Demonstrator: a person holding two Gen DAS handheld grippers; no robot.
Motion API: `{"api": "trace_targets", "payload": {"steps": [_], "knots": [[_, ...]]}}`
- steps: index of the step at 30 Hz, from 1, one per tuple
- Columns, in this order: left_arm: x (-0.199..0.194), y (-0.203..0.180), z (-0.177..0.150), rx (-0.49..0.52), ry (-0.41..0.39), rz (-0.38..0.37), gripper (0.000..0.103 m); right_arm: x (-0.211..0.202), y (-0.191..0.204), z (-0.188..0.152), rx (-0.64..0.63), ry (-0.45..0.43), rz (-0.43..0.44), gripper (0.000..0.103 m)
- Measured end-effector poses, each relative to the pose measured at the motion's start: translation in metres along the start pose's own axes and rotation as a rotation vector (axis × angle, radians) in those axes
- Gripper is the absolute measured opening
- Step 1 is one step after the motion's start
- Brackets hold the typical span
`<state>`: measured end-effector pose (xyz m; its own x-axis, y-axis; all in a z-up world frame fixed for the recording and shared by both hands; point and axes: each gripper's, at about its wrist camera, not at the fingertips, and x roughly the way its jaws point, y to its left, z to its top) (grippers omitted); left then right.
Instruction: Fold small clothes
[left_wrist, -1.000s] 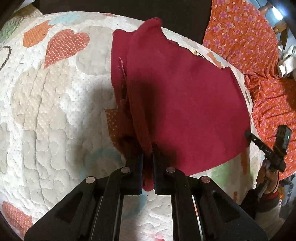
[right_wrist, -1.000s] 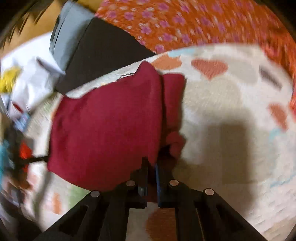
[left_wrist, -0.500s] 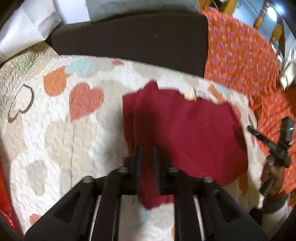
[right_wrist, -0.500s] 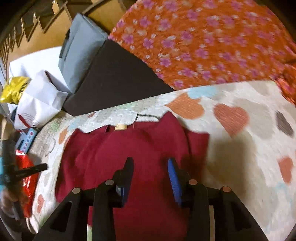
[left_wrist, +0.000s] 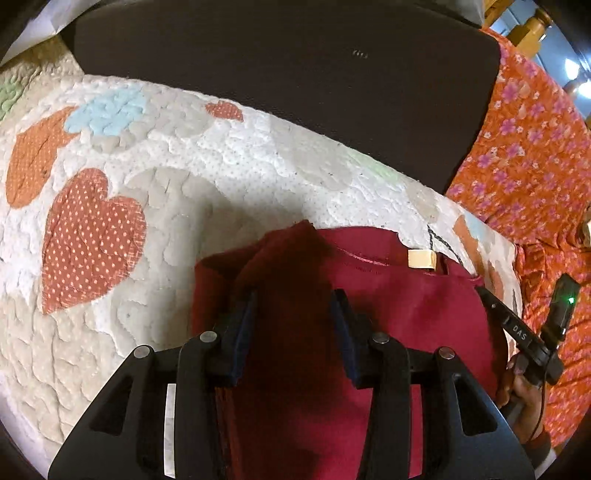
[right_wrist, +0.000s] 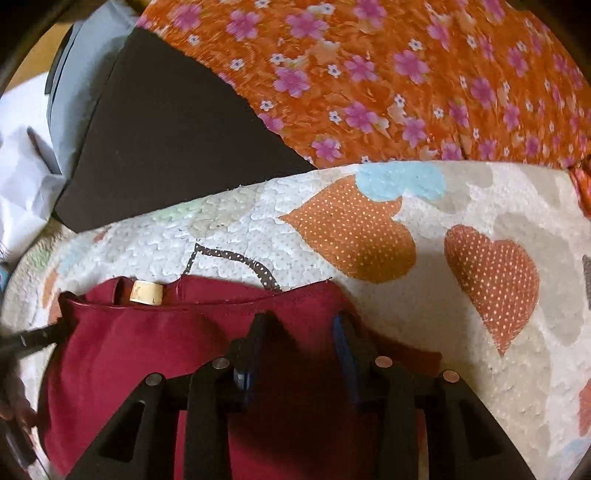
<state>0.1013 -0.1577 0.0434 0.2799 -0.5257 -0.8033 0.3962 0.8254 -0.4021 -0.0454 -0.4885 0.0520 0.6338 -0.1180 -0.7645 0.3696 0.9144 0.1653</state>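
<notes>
Your left gripper (left_wrist: 293, 306) stands with its jaws spread apart and nothing between them, poised over the left part of the shirt (left_wrist: 406, 317), where a folded flap of the maroon cloth lies doubled over. Your right gripper (right_wrist: 299, 328) is likewise spread wide and empty, over the shirt's right shoulder near the neckline and its cream label (right_wrist: 147, 293). The shirt lies flat on the heart quilt (left_wrist: 110, 192), its collar toward the dark cushion (left_wrist: 295, 66), with the orange floral cloth (right_wrist: 406, 74) beyond the quilt's far edge.
</notes>
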Motion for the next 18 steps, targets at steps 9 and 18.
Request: {"api": "trace_targets", "payload": {"steps": [9, 18], "knots": [[-0.067, 0.0, -0.053, 0.016, 0.062, 0.007, 0.04, -0.083, 0.02, -0.059, -0.021, 0.065, 0.2, 0.035], [-0.074, 0.006, -0.149, -0.022, 0.194, 0.067, 0.04, -0.083, 0.039, -0.122, -0.128, 0.171, 0.173, 0.039]]}}
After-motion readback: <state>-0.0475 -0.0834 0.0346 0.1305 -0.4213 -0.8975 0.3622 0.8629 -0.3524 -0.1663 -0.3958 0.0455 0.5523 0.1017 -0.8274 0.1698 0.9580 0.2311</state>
